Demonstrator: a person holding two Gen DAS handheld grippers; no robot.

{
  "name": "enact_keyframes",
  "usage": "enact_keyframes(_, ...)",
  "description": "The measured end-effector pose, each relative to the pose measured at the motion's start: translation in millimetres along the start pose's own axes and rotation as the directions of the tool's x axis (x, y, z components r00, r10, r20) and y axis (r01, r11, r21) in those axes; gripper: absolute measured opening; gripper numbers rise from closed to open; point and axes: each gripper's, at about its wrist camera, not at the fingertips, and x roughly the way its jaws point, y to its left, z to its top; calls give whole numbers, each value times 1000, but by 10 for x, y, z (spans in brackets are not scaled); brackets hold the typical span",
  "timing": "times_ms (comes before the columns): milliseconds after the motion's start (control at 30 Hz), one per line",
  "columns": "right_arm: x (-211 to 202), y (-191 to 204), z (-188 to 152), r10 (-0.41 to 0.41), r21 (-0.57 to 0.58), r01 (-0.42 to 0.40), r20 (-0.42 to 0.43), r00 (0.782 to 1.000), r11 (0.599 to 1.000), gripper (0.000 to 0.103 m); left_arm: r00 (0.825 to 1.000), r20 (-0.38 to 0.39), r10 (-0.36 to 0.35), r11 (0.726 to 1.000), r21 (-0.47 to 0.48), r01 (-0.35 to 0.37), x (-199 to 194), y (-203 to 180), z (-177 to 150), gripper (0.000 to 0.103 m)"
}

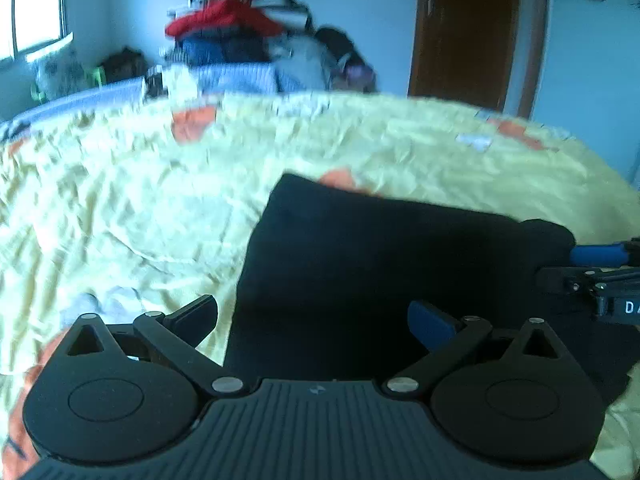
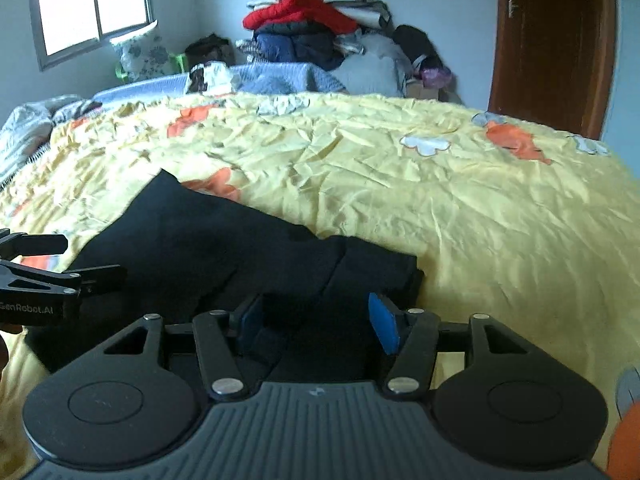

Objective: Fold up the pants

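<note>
Dark, nearly black pants [image 1: 380, 264] lie folded into a compact block on the yellow bedspread [image 1: 140, 208]. My left gripper [image 1: 314, 316] hovers over their left edge, open wide, with nothing pinched. In the right wrist view the pants [image 2: 208, 240] spread out ahead, a folded layer on their right end. My right gripper [image 2: 316, 320] stands open over that near right part; cloth lies between the blue pads [image 2: 384, 322], which do not press on it. Each gripper shows at the edge of the other's view: the right gripper [image 1: 556, 268] and the left gripper [image 2: 94, 259].
Yellow flowered bedspread [image 2: 460, 208] stretches far to the right and back. A tall pile of clothes [image 2: 308, 24] stands behind the bed by the wall. A brown door [image 2: 552, 44] is at the right, a window [image 2: 92, 4] and a pillow [image 2: 140, 54] at the left.
</note>
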Motion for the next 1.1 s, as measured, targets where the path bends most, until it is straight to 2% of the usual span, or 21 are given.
enact_keyframes(100, 182, -34, 47, -19, -30, 19, -17, 1000, 999, 76, 999, -46, -1, 998, -61, -1, 181, 107, 25, 103)
enact_keyframes(133, 210, -52, 62, -18, -26, 17, -19, 1000, 1000, 77, 999, -53, -6, 996, -86, 1, 172, 136, 50, 103)
enact_keyframes(167, 213, -64, 79, -13, -26, 13, -24, 1000, 1000, 77, 999, -43, -11, 995, -98, 7, 136, 143, 87, 98)
enact_keyframes(300, 16, -8, 95, -17, -52, 19, 29, 999, 998, 77, 999, 23, -31, 999, -41, 32, 67, 36, 218, 100)
enact_keyframes(400, 98, 59, 85, 28, -84, -28, -2, 1000, 996, 78, 1000, -13, -2, 1000, -12, 2, 252, -43, 292, 100)
enact_keyframes(467, 238, 81, 67, -4, -117, 2, -17, 1000, 993, 80, 999, -31, 21, 1000, -11, -22, 389, -39, 287, 103)
enact_keyframes(567, 331, 5, 117, 15, -69, -16, -10, 1000, 997, 82, 999, -53, -9, 996, -88, 4, 451, 89, 268, 103)
enact_keyframes(700, 169, 76, 113, -12, -68, 12, 3, 1000, 998, 81, 1000, -14, 12, 996, -92, -14, 198, 168, 193, 102)
enact_keyframes(767, 25, 81, 50, 12, -21, -12, 20, 1000, 1000, 86, 1000, 9, 6, 997, -83, -5, 18, 167, 97, 102)
enact_keyframes(833, -138, 59, -67, 77, 60, -79, 34, 996, 995, 99, 1000, 20, -19, 996, -84, 21, -154, 167, -27, 103)
enact_keyframes(900, -283, 87, -170, 98, 101, -102, 38, 994, 990, 100, 999, 30, -39, 996, -74, 41, -325, 161, -160, 103)
enact_keyframes(1100, -697, 283, -438, 101, 149, -100, -1, 995, 984, 101, 998, 46, -45, 997, -58, 48, -779, 165, -581, 103)
